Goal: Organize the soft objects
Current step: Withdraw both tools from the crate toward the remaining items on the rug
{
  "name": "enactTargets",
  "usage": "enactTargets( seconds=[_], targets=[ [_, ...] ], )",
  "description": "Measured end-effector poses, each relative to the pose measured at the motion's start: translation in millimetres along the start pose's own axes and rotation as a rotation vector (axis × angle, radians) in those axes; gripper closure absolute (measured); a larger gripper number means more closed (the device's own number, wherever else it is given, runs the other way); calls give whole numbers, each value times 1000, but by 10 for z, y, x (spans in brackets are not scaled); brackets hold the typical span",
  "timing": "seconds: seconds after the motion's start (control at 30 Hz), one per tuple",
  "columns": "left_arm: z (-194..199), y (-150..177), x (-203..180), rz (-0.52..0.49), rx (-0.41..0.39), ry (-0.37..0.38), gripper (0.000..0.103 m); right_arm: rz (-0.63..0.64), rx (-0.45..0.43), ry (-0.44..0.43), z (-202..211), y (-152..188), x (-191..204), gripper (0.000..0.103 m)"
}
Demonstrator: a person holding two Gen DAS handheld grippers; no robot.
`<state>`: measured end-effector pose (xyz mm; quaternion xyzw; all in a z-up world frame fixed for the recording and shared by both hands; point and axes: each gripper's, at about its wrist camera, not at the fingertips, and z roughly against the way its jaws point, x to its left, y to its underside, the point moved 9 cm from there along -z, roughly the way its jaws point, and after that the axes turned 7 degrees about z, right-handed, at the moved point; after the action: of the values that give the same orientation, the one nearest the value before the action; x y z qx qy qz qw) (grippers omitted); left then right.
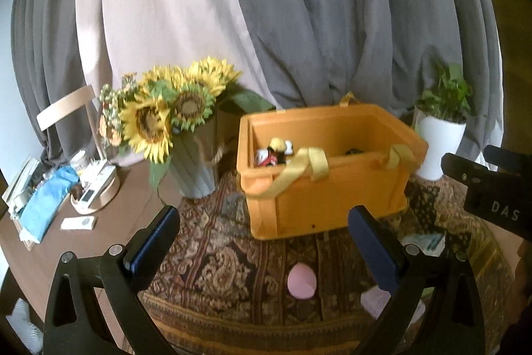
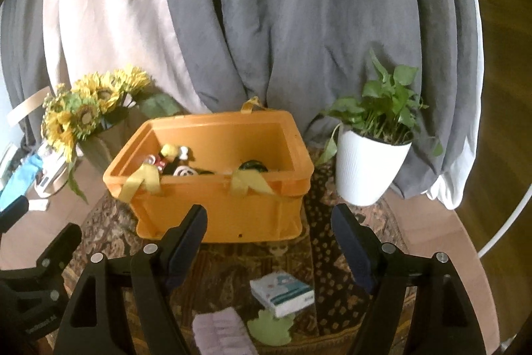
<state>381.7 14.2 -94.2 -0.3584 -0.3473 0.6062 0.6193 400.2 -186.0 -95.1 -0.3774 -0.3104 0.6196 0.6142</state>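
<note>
I am holding both grippers above a patterned rug point(image 1: 216, 258), and I am counting one orange bin point(image 1: 326, 188) with two yellow straps on its near wall, one bunch of sunflowers point(image 1: 166, 112) and one potted plant point(image 2: 372, 168) in a white pot. My left gripper point(image 1: 262, 242) is hanging with its jaws spread wide and nothing between them; my right gripper point(image 2: 269, 242) is likewise spread and empty. Inside the bin I am seeing a small heap of toys point(image 2: 176, 160) against the left end, though the blur is keeping me from counting them; perhaps three or four. On the rug in front of the bin, the left view is showing me one pink round pad point(image 1: 302, 283), which the right view is not showing. The right view is giving me one white packet point(image 2: 282, 291) resting on a green flat shape point(image 2: 271, 326), and a pale lilac cloth point(image 2: 221, 333) cut off at the bottom edge. The left view is catching only a corner of the packet and a sliver of the cloth behind the right finger. A cluttered tray point(image 1: 94, 188) beside the sunflowers is appearing clearly only on the left.
</note>
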Motion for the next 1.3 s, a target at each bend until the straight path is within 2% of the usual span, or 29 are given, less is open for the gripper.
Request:
enactTargets(
  seconds=[0.17, 0.43, 0.63, 0.97, 1.3],
  targets=[
    [13, 180, -22, -24, 52, 3, 0, 32, 58, -19, -47, 145, 49, 25],
    [24, 374, -144, -85, 86, -1, 0, 75, 144, -50, -143, 380, 39, 25],
    [-95, 540, -217, -120, 126, -33, 0, 72, 228, -67, -302, 623, -23, 25],
    [-480, 755, -265, -88, 256, -51, 2, 77, 361, -115, -644, 963, -17, 25],
    [-808, 985, -332, -79, 350, -55, 10, 106, 426, -116, -867, 1131, -78, 25]
  ],
)
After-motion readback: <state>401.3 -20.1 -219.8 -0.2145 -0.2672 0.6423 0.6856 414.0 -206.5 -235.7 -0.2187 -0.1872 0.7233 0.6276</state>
